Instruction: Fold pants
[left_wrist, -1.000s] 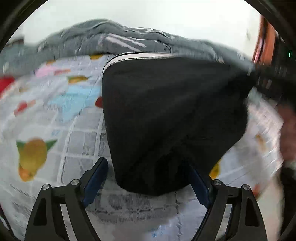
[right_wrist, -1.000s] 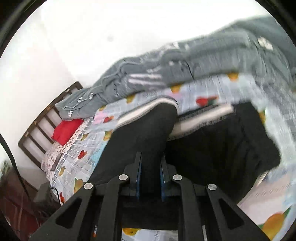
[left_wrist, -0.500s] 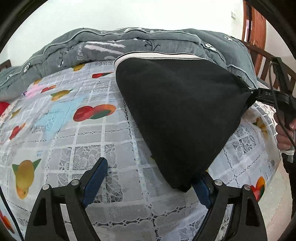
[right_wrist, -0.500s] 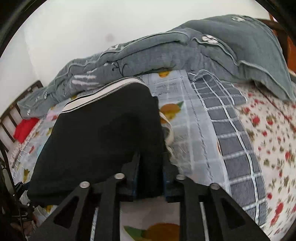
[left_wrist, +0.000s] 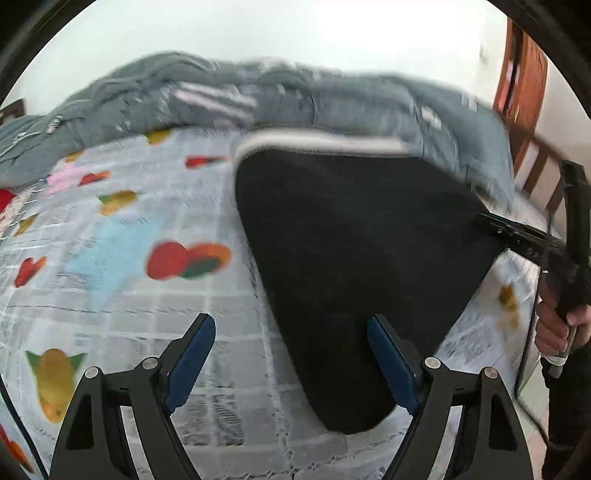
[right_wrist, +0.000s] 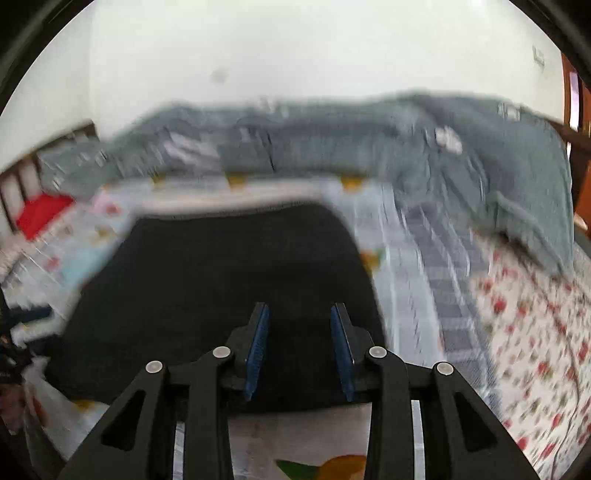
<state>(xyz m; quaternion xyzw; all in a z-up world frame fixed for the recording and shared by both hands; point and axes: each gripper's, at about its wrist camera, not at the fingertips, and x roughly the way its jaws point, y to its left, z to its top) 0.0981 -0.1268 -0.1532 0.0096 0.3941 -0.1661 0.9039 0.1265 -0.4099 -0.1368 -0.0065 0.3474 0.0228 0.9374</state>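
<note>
The black pants (left_wrist: 354, 258) lie folded on the fruit-print bedsheet (left_wrist: 110, 266), with a white waistband (left_wrist: 325, 142) at the far edge. My left gripper (left_wrist: 291, 354) is open, its jaws wide apart over the near left corner of the pants. My right gripper (right_wrist: 299, 343) is open just above the near edge of the pants (right_wrist: 221, 288). The right gripper also shows in the left wrist view (left_wrist: 491, 223) at the pants' right corner. Both views are blurred.
A grey quilt (left_wrist: 258, 103) is bunched along the far side of the bed, also in the right wrist view (right_wrist: 480, 155). A red item (right_wrist: 40, 214) lies at the far left by the wooden headboard. A floral sheet (right_wrist: 535, 332) covers the right.
My right gripper has let go of the pants and opened. The pants now lie flat on the sheet. Both cameras have shifted and the picture is blurred.
</note>
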